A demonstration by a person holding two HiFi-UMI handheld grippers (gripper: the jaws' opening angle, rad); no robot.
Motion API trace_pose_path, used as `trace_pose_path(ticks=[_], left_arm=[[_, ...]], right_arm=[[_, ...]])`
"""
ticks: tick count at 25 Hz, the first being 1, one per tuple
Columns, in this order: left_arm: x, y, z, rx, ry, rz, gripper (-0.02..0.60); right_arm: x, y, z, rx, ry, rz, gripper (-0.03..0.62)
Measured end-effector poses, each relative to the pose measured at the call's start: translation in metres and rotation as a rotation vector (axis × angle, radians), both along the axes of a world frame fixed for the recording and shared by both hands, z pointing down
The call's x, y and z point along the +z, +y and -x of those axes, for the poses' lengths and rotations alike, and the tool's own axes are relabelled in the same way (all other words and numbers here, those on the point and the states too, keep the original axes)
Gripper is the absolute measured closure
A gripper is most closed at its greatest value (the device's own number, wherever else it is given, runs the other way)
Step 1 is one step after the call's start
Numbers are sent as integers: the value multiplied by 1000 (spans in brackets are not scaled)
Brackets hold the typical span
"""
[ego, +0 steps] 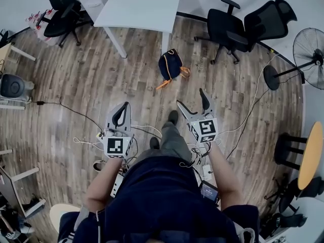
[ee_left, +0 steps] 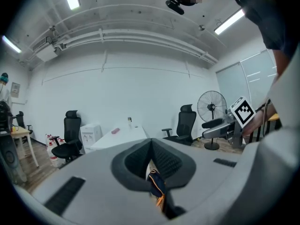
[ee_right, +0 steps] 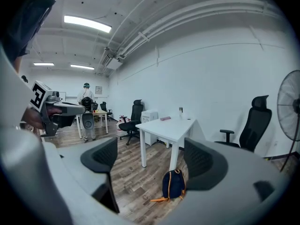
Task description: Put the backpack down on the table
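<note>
A dark blue backpack [ego: 170,65] with orange straps stands on the wooden floor beside the leg of the white table [ego: 139,4]. It also shows in the right gripper view as the backpack [ee_right: 174,184], between the jaws but far off. My left gripper [ego: 121,115] is shut, its pads touching with nothing in them; the backpack [ee_left: 156,185] peeks through the small hole below the tips. My right gripper [ego: 192,100] is open and empty. Both are held well short of the backpack.
Two black office chairs [ego: 248,27] stand right of the table, another chair [ego: 62,6] to its left. A standing fan [ego: 304,57] is at the right, a round wooden table [ego: 311,156] lower right. Cables [ego: 66,110] cross the floor. A person [ee_right: 86,97] stands far back.
</note>
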State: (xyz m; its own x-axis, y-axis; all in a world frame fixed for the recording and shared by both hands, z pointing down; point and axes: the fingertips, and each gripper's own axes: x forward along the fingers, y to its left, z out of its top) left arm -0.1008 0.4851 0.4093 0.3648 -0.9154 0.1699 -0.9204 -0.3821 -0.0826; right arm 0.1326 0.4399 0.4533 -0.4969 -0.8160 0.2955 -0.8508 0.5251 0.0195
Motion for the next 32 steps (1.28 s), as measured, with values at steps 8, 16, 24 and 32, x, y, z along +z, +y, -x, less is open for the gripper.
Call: trace_pose_path(ticks=[8,16,24,32], left_arm=[[26,-88,-4,-47,-23,12,578],[42,-197,-31,-67,-46,13,578],[87,-260,-29,-34,-16,64,578],[156,-309,-23,52,-27,103,578]], right_arm=[[48,-101,-2,-58,-1,55,143],[102,-209,-13,-136,5,133,161],[201,-271,1,-173,54,240,169],[333,-323,11,-139,79,328,194]])
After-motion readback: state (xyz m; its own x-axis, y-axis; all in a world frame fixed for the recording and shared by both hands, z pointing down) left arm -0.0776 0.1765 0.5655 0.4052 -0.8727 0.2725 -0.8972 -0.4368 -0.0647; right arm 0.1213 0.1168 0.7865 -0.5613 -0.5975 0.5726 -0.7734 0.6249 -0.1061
